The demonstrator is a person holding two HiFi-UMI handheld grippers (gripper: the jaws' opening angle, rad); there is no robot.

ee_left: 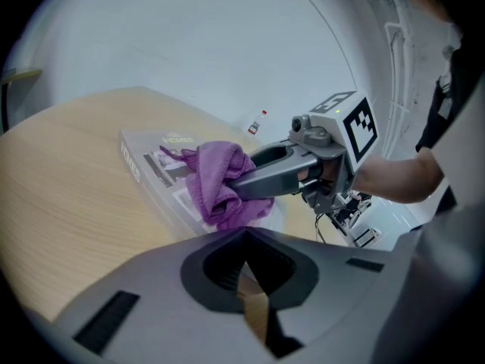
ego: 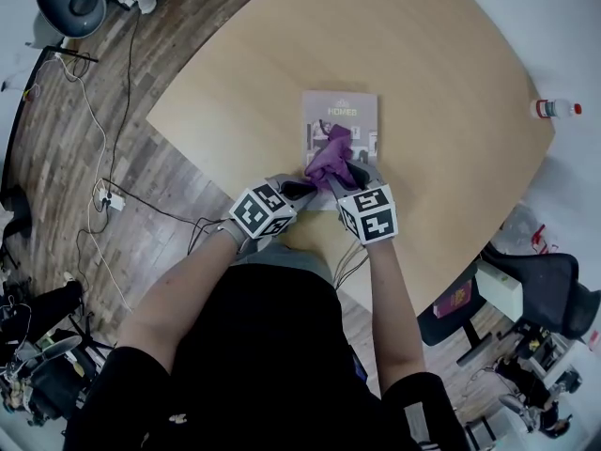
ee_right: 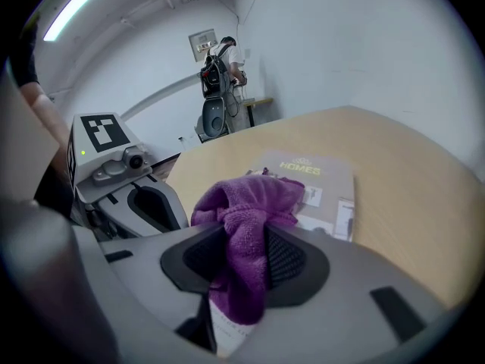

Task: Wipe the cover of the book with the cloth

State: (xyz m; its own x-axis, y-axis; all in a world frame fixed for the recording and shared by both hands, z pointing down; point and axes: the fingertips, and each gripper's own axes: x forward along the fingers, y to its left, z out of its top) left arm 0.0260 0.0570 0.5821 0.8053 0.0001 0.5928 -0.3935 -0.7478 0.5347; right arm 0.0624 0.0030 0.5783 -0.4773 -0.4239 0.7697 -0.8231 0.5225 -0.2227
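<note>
A person is holding a pair of tongs in each hand over a light wooden table [ego: 441,73]. A book [ego: 340,113] is lying flat on the table with its cover facing up, right in front of the person. The right tongs [ee_right: 242,237] are pinching a purple cloth [ee_right: 246,199] tight. The cloth is bunching up in front of the tongs and is resting on the near part of the book's cover. The left tongs [ee_left: 242,232] are pressed together. They are pointing down just beside the book's near left corner, close to the right tongs. I cannot tell if they are touching the book. A small bottle [ego: 557,109] is sitting near the far right edge of the table, well apart from the book.
</note>
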